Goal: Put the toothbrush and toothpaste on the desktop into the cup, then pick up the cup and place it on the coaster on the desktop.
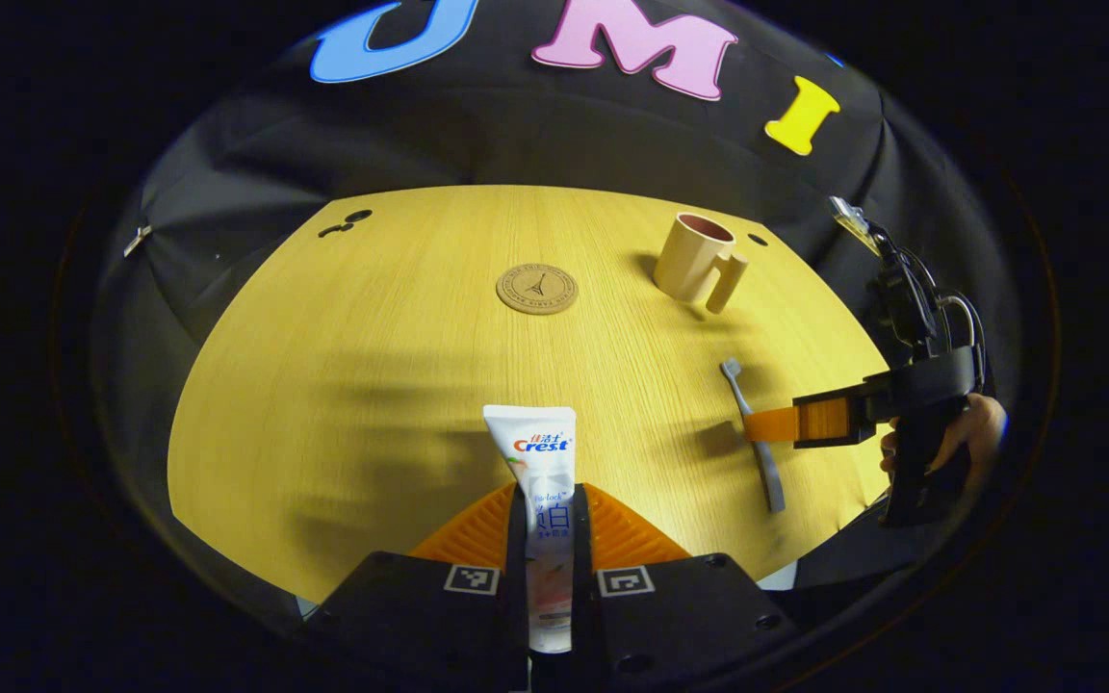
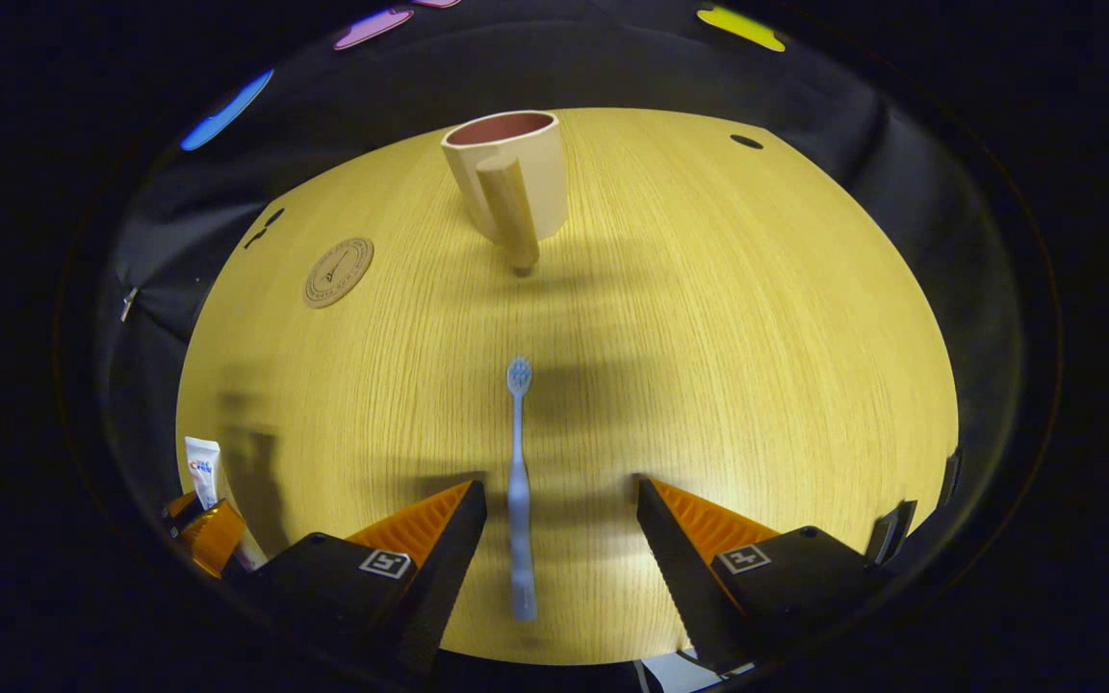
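In the left gripper view, my left gripper [image 1: 549,502] is shut on the white toothpaste tube [image 1: 543,462], which points forward over the wooden desktop [image 1: 372,385]. The tube [image 2: 202,468] and that gripper [image 2: 203,529] appear at the far left of the right gripper view. A pale blue toothbrush [image 2: 519,481] lies flat on the desk between the open fingers of my right gripper [image 2: 562,496], head pointing toward the beige cup [image 2: 508,183]. The left gripper view shows the right gripper [image 1: 771,425] over the toothbrush [image 1: 755,433], the cup [image 1: 697,258] upright behind it, and a round cork coaster [image 1: 536,288].
The coaster [image 2: 338,272] lies left of the cup in the right gripper view. A person's hand [image 1: 968,438] holds the right gripper at the desk's right edge. Small dark holes [image 1: 348,221] mark the desk's far left corner, and another hole [image 2: 745,141] sits at the far right.
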`<state>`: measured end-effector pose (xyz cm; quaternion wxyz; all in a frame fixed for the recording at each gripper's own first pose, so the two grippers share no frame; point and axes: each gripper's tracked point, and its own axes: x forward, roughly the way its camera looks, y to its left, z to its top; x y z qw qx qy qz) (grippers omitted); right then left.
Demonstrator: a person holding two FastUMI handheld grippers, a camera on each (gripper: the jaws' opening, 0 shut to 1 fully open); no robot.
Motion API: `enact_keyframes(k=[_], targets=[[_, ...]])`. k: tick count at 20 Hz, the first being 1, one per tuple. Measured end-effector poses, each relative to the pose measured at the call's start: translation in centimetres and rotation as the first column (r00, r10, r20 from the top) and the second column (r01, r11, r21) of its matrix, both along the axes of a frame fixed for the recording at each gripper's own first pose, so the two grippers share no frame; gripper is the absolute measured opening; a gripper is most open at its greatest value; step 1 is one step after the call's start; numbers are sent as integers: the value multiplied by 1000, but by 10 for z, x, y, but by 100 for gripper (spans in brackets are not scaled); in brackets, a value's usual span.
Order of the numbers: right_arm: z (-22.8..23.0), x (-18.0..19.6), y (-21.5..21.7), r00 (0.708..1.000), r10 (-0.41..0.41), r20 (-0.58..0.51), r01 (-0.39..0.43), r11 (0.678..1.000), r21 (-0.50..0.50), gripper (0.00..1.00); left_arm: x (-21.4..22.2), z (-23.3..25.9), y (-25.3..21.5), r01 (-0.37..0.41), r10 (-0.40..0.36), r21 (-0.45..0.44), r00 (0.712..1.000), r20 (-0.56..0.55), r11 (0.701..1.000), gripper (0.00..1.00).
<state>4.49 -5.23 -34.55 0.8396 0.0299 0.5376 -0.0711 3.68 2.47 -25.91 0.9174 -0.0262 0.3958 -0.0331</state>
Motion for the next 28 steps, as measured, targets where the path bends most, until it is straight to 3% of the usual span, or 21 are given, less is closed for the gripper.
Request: enact_keyframes(k=[4, 6, 7, 8, 10, 12, 13, 15, 18, 22, 23, 28], targets=[[-2, 0, -2, 998, 64, 18, -62, 995, -82, 93, -5, -5, -5, -6, 6, -14, 1000, -22, 1000, 27], [-3, 4, 6, 996, 93, 12, -92, 992, -81, 87, -5, -6, -5, -14, 13, -16, 999, -30, 1000, 23], [-3, 4, 7, 995, 95, -5, -95, 992, -78, 72, -5, -7, -5, -17, 16, -16, 999, -34, 1000, 23], [-3, 5, 8, 996, 92, -16, -93, 993, -72, 72, -4, -7, -7, -18, 17, -16, 999, -36, 1000, 23], [-4, 9, 9, 997, 68, -24, -70, 995, -68, 32, -2, -7, -10, -16, 15, -11, 999, -36, 1000, 23], [-3, 11, 12, 997, 71, -19, -72, 996, -55, 29, -1, -6, -14, -11, 11, -8, 999, -33, 1000, 23], [-1, 9, 13, 996, 85, -8, -85, 996, -36, 13, 0, -6, -16, -9, 8, -7, 999, -31, 1000, 23], [-1, 10, 20, 991, 130, 20, -130, 991, 31, 8, 2, -4, -21, -1, 1, -5, 1000, -29, 1000, 23], [-1, 5, 21, 997, 73, 17, -74, 987, 145, 6, 6, -1, -27, 4, -4, -4, 1000, -19, 1000, 23], [6, 1, 4, 996, 80, 31, -83, 988, 129, 6, 14, 4, -30, -7, 7, -4, 1000, -7, 1000, 23], [9, 1, 2, 995, 89, 37, -93, 987, 131, 6, 17, 7, -29, -15, 15, -3, 1000, 3, 1000, 18], [30, 5, -9, 990, 102, 94, -117, 978, 172, 5, 48, 36, -27, -57, 60, -25, 993, 98, 998, 27]])
